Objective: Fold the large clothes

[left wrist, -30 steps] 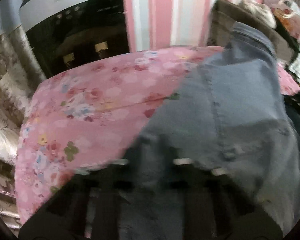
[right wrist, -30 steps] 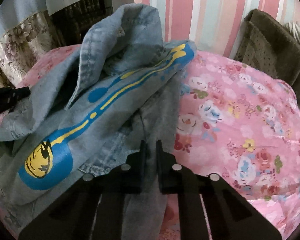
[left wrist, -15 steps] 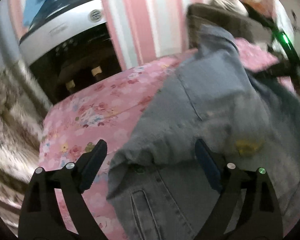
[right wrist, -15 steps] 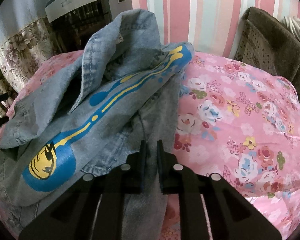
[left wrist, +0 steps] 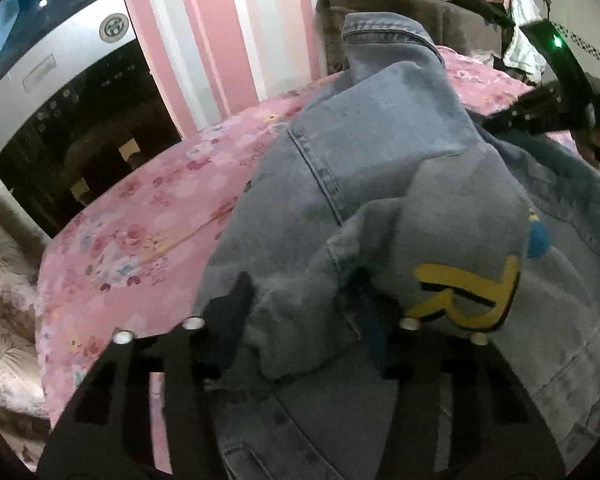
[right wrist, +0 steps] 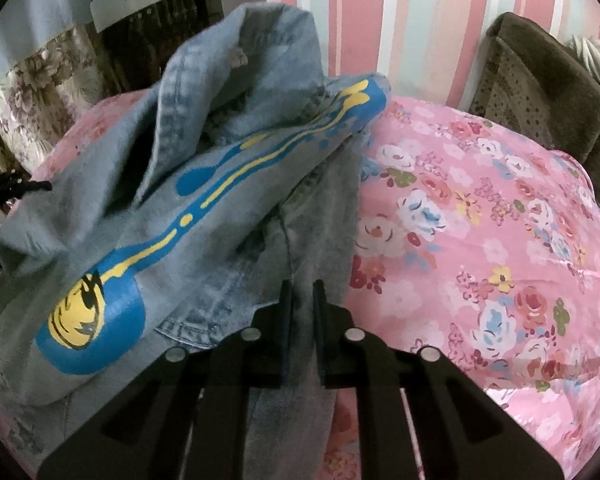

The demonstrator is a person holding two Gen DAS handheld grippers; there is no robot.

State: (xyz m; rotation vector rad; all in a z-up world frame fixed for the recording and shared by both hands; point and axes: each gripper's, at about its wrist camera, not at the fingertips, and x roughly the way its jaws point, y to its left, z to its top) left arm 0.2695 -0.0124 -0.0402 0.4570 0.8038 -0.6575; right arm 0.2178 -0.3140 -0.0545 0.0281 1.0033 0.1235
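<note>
A light-blue denim jacket (right wrist: 228,216) with a blue and yellow print lies crumpled on the pink floral cover (right wrist: 480,220). My right gripper (right wrist: 302,286) is shut on a hem of the denim near the front edge. In the left wrist view the jacket (left wrist: 380,152) rises in a heap with a yellow letter (left wrist: 464,300) on it. My left gripper (left wrist: 300,304) straddles a loose fold of denim beside that letter. Its jaws are closing, and the fold sits between them without being pinched. The right-hand tool (left wrist: 548,108) shows at the far right.
A silver and black appliance (left wrist: 60,80) stands behind the cover at the left, against a pink striped wall (right wrist: 400,20). A brown cushion (right wrist: 540,80) sits at the back right. Floral curtain fabric (right wrist: 40,92) hangs at the left edge.
My left gripper let go of the denim, opened wide, rolled and shifted sideways, and now narrows around a fold by the yellow letter. The right gripper kept still, shut on the hem.
</note>
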